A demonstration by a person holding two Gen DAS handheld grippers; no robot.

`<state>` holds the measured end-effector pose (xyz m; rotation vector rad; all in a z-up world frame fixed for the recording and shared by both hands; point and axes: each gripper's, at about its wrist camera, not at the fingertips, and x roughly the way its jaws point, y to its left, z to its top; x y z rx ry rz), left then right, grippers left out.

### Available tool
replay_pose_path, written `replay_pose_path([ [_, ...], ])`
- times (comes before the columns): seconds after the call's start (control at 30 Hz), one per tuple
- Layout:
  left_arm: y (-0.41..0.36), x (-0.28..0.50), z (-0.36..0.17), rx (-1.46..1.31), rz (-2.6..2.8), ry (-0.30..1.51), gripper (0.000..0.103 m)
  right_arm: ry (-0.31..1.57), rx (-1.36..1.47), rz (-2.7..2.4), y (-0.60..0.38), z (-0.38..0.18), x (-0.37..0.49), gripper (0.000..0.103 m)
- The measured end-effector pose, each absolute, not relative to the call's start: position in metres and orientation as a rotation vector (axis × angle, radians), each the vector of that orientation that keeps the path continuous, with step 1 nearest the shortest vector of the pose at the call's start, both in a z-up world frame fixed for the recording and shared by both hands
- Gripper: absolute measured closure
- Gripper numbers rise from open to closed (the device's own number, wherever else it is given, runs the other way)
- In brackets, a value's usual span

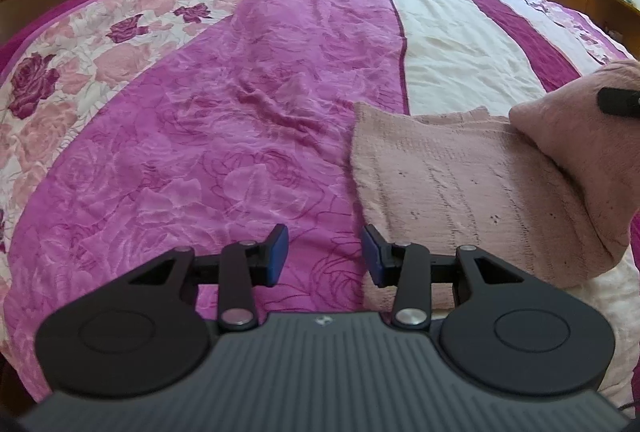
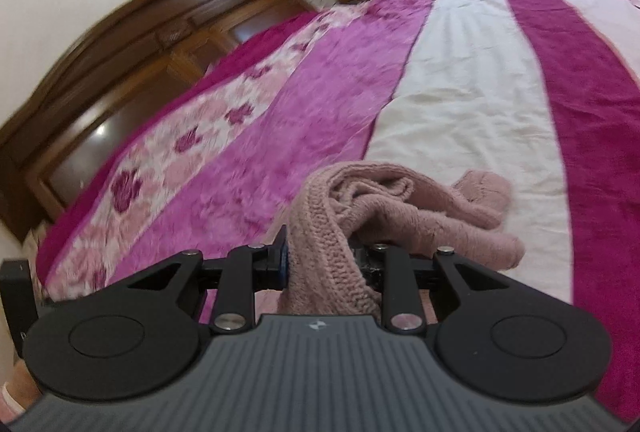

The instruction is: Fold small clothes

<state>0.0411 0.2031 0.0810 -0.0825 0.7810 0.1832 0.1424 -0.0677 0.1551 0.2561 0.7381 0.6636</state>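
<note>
On the bed point(image 1: 224, 136), covered by a magenta, pink-floral and cream striped quilt, lies a dusty-pink knitted garment point(image 1: 472, 192). In the left wrist view, the garment rests flat on the near right part of the quilt, spanning the magenta band and the cream band. The left gripper point(image 1: 325, 254) hovers just above the quilt at the garment's near left edge, jaws spread wide and holding nothing; its blue-padded fingertips point(image 1: 280, 244) stand apart, and the right one sits just over the garment's edge. At the right border of that view, one portion of the garment is raised off the bed, with a black finger of the right gripper pressed into it. In the right wrist view, the right gripper point(image 2: 320, 264) is clamped on a bunched knit fold of the garment, lifted above the cream band. A dark wooden headboard point(image 2: 132, 44) stands beyond the quilt.
</note>
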Motion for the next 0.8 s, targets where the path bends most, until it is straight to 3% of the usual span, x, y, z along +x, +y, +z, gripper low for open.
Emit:
replay_pose_path([
  [0.47,0.235,0.029,0.075,-0.120,0.215,0.777,0.061,0.860,0.008,0.714,0.051,0.089,0.138,0.073],
  [0.6,0.241,0.029,0.075,-0.129,0.217,0.772,0.061,0.847,0.069,0.724,0.053,0.083,0.132,0.050],
  [0.8,0.241,0.036,0.085,-0.131,0.190,0.744,0.061,0.836,0.181,0.739,0.041,0.096,0.117,0.042],
])
